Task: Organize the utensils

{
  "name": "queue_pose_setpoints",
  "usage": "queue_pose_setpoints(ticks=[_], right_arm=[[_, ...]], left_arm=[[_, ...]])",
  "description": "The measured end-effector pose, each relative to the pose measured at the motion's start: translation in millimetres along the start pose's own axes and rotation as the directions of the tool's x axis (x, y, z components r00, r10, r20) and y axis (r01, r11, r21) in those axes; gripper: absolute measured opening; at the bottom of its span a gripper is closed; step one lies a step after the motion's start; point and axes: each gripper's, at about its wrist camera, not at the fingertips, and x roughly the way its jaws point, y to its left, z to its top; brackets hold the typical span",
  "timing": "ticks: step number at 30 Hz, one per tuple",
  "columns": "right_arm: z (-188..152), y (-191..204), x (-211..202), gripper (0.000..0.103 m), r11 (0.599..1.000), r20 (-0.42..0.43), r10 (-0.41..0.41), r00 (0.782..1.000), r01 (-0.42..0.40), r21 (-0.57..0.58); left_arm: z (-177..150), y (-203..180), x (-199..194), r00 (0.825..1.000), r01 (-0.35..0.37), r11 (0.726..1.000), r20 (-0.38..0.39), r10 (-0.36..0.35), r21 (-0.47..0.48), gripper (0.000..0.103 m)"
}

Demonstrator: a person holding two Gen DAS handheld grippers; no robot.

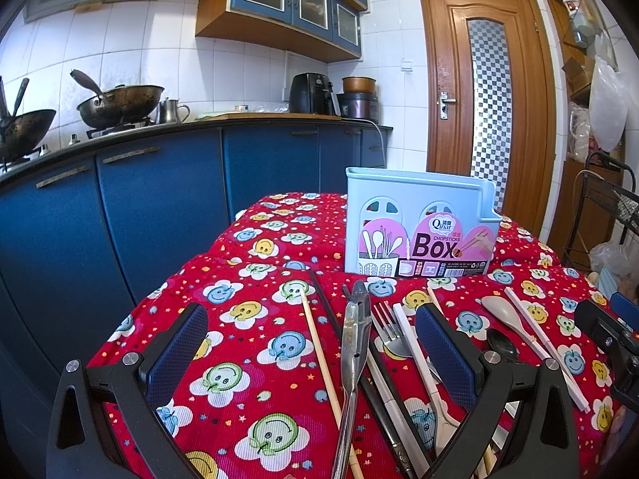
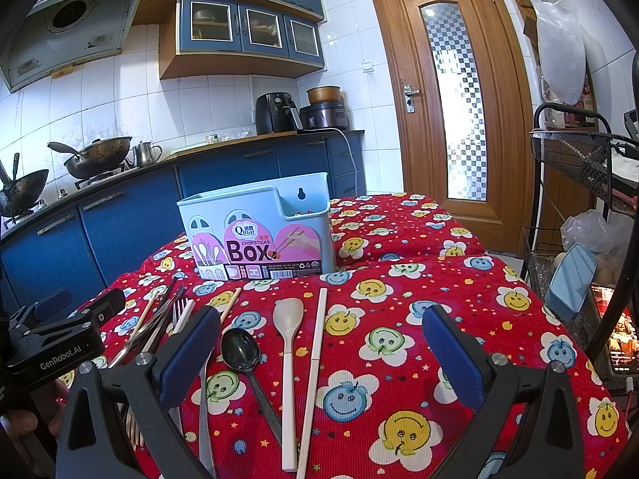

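A light blue chopsticks box (image 1: 419,225) stands upright on the red smiley tablecloth (image 1: 247,343); it also shows in the right wrist view (image 2: 259,231). Utensils lie flat in front of it: metal tongs (image 1: 353,343), a wooden chopstick (image 1: 319,351), a fork (image 1: 389,337), a white chopstick (image 1: 415,355), a beige spoon (image 2: 288,359), a black spoon (image 2: 241,353) and another white chopstick (image 2: 315,363). My left gripper (image 1: 311,343) is open and empty above the tongs. My right gripper (image 2: 321,343) is open and empty above the spoons.
Blue kitchen cabinets (image 1: 159,199) with woks (image 1: 120,103) stand to the left. A wooden door (image 2: 451,92) is behind the table. A black wire rack (image 2: 579,183) stands at the right. The left gripper's body (image 2: 60,339) is at the table's left.
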Motion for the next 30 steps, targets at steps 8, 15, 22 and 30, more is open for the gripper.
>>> queue_pose_setpoints(ticks=[8, 15, 22, 30], right_arm=[[-3, 2, 1, 0.103, 1.000, 0.009, -0.003, 1.000, 0.003, -0.004], [2, 0, 2, 0.103, 1.000, -0.014, 0.004, 1.000, -0.004, -0.005], [18, -2, 14, 0.103, 0.999, -0.138, 0.037, 0.990, -0.039, -0.014], [33, -7, 35, 0.083, 0.997, -0.304, 0.066, 0.950, -0.073, -0.010]], left_arm=[[0, 0, 0, 1.000, -0.002, 1.000, 0.004, 0.002, 0.001, 0.103], [7, 6, -6, 1.000, -0.013, 1.000, 0.008, 0.013, 0.015, 0.103], [24, 11, -2, 0.999, 0.001, 0.999, -0.047, 0.001, 0.040, 0.103], [34, 5, 24, 0.979, 0.037, 0.988, -0.204, -0.005, 0.151, 0.103]])
